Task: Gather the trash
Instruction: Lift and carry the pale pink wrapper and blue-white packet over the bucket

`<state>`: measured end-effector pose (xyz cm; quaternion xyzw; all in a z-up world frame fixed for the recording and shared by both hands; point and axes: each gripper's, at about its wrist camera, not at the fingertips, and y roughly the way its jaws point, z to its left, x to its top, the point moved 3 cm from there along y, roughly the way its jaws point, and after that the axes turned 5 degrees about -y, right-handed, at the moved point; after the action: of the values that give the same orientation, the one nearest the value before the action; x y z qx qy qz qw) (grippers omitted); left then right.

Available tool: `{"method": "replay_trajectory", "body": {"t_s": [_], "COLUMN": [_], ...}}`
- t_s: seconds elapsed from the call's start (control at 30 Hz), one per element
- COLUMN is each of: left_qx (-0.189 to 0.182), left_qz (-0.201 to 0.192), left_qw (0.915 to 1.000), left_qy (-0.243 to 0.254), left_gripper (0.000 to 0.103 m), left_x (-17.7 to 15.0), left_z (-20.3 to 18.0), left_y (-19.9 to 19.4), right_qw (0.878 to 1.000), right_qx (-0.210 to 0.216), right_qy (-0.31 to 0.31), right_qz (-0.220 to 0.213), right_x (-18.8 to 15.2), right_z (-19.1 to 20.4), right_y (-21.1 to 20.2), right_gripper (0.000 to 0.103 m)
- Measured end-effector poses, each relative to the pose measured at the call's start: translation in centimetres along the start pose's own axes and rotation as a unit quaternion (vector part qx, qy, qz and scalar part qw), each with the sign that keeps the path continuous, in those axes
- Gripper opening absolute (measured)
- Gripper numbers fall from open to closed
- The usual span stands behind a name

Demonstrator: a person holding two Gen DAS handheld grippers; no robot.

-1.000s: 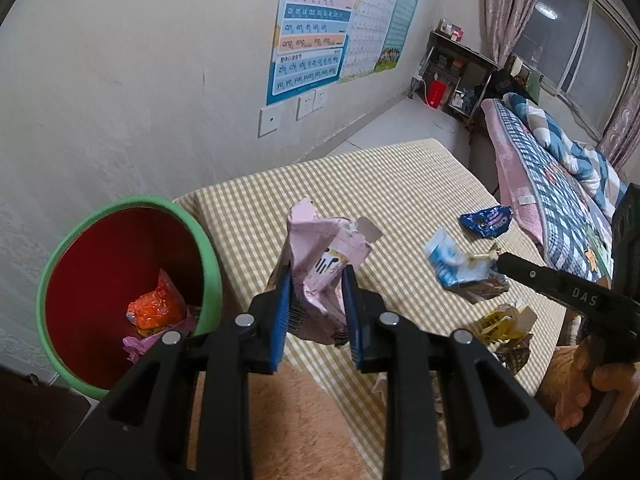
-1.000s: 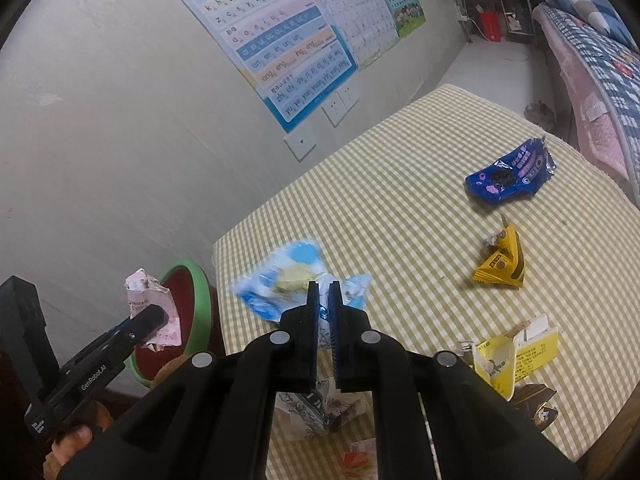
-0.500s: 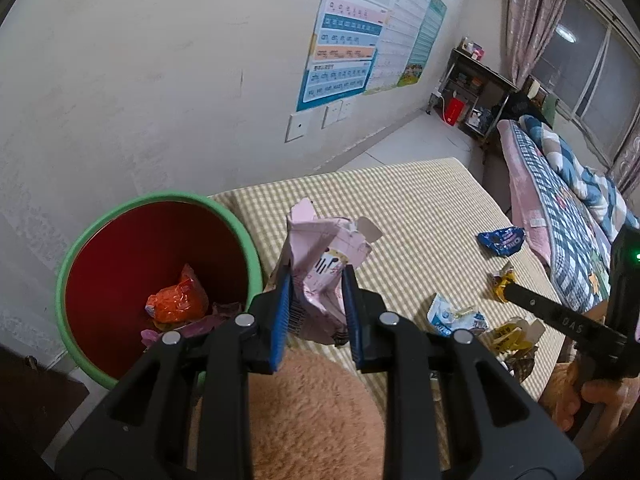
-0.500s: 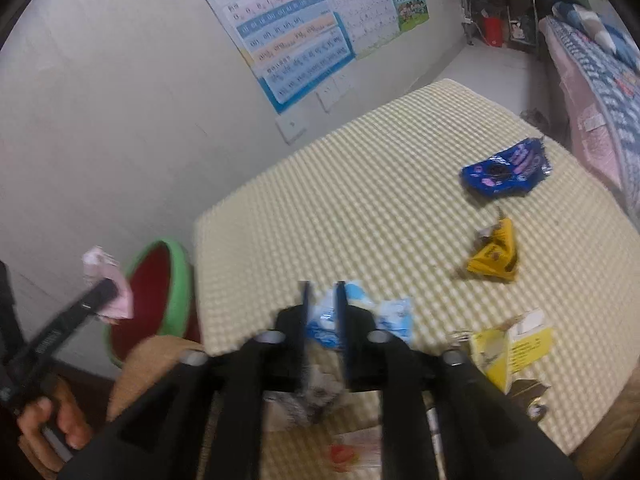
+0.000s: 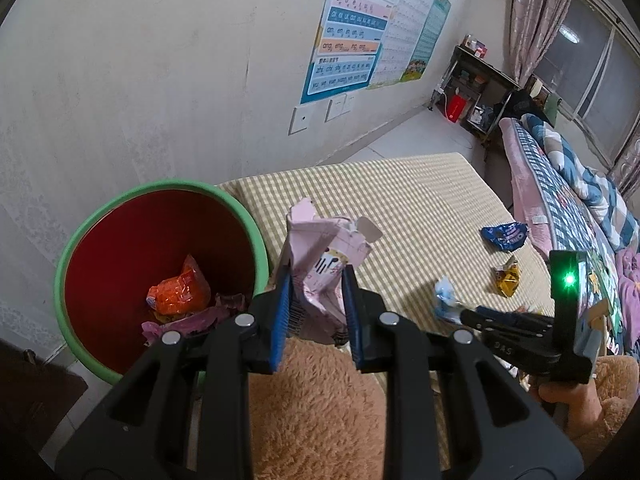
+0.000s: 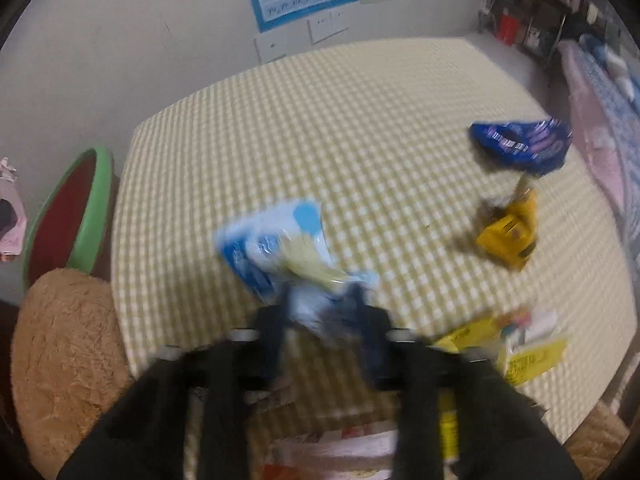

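My left gripper (image 5: 316, 280) is shut on a crumpled pink carton (image 5: 320, 268), held just right of a green bin with a red inside (image 5: 160, 256) that holds an orange wrapper (image 5: 180, 292) and pink scraps. My right gripper (image 6: 320, 304) shows blurred over a checked table (image 6: 320, 120). Its jaws stand apart and a light blue wrapper (image 6: 276, 240) lies between and beyond the tips. In the left wrist view the right gripper (image 5: 460, 314) has that wrapper (image 5: 444, 300) at its tip.
A dark blue wrapper (image 6: 520, 144), a yellow wrapper (image 6: 508, 236) and yellow cartons (image 6: 528, 352) lie on the table's right side. A furry tan cushion (image 5: 312, 408) sits near the front edge. Wall behind, bed (image 5: 580, 208) at right.
My left gripper carried the pink carton left, toward the bin. My right gripper swung left and down with the light blue wrapper, and its jaws have spread apart.
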<state>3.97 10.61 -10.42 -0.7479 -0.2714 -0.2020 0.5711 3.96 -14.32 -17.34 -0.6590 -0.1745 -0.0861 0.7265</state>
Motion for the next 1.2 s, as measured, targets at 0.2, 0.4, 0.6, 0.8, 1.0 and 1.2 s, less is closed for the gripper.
{"method": "replay_trajectory", "body": {"t_s": [0.2, 0.4, 0.6, 0.8, 1.0, 1.2], "left_qx": [-0.003, 0.0, 0.012, 0.024, 0.034, 0.046], "left_qz": [-0.001, -0.006, -0.006, 0.0, -0.003, -0.004], "left_qw": [1.0, 0.9999, 0.9997, 0.9989, 0.9981, 0.9965], "left_qy": [-0.003, -0.013, -0.02, -0.04, -0.052, -0.069], "left_gripper": [0.024, 0.024, 0.024, 0.024, 0.024, 0.024], "left_x": [-0.1, 0.3, 0.3, 0.4, 0.4, 0.1], "left_z": [0.2, 1.1, 2.4, 4.4, 5.9, 8.0], "left_y": [-0.1, -0.3, -0.3, 0.2, -0.2, -0.3], "right_qw": [0.999, 0.995, 0.989, 0.988, 0.987, 0.986], "right_qx": [0.028, 0.059, 0.075, 0.091, 0.105, 0.118], "right_qy": [0.018, 0.036, 0.043, 0.038, 0.024, 0.002], "right_qz": [-0.021, -0.075, -0.12, -0.115, -0.119, -0.121], "right_x": [-0.1, 0.8, 1.7, 2.5, 3.0, 3.9], "right_z": [-0.2, 0.4, 1.2, 2.7, 4.7, 7.4], "right_y": [-1.6, -5.1, -7.3, -6.9, -7.5, -7.9], "right_gripper": [0.004, 0.004, 0.004, 0.004, 0.004, 0.004]}}
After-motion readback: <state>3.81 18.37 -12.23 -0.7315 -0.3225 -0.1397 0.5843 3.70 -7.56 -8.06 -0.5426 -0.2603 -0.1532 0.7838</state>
